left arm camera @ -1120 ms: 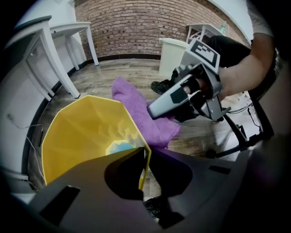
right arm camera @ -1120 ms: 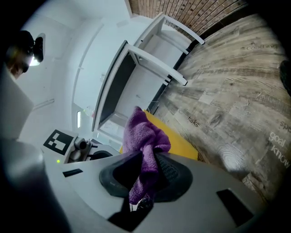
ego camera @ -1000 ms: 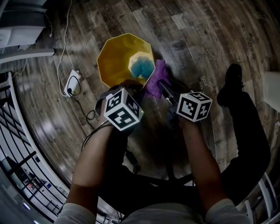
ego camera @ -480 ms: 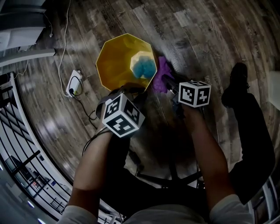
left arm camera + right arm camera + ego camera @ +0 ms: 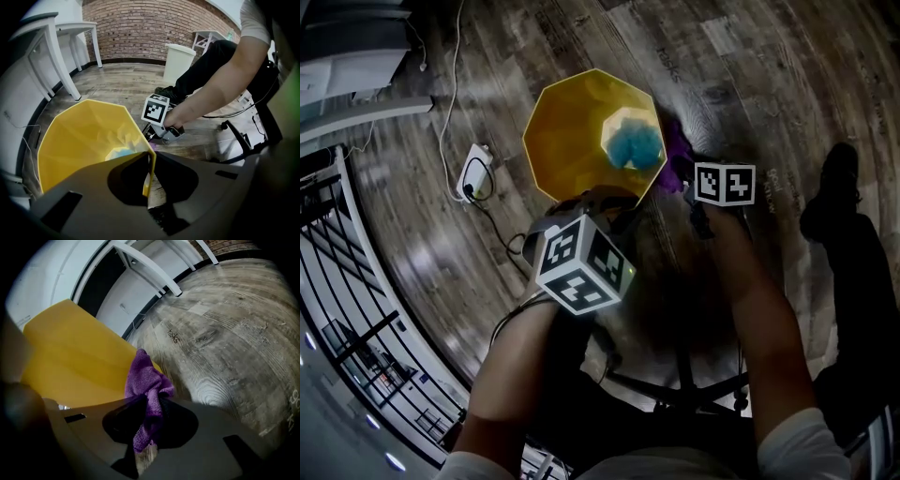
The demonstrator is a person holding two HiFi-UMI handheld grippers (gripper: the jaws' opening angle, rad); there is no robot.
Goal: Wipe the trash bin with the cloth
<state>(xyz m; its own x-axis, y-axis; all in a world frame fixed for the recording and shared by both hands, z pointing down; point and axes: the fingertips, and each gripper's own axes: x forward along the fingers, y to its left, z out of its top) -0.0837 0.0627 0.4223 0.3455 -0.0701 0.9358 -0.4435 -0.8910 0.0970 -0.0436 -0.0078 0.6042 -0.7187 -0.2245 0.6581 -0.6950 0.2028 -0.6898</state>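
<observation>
The yellow trash bin (image 5: 581, 131) stands on the wood floor, with a blue crumpled thing (image 5: 633, 145) at its bottom. My left gripper (image 5: 598, 197) is shut on the bin's near rim (image 5: 151, 164), one jaw inside and one outside. My right gripper (image 5: 689, 176) is low at the bin's right side, shut on the purple cloth (image 5: 147, 387). The cloth (image 5: 677, 159) bunches up from the jaws and lies against the bin's outer wall (image 5: 79, 362). In the left gripper view the right gripper's marker cube (image 5: 155, 108) shows just beyond the bin.
A white power strip (image 5: 475, 173) with its cable lies on the floor left of the bin. A black railing (image 5: 337, 281) runs along the left. White table legs (image 5: 63, 65) and a white bin (image 5: 179, 58) stand further off. The person's shoe (image 5: 839, 173) rests at the right.
My right gripper has sunk down along the bin's right outer side with the purple cloth, so less cloth shows above it. The left gripper has kept its hold on the rim.
</observation>
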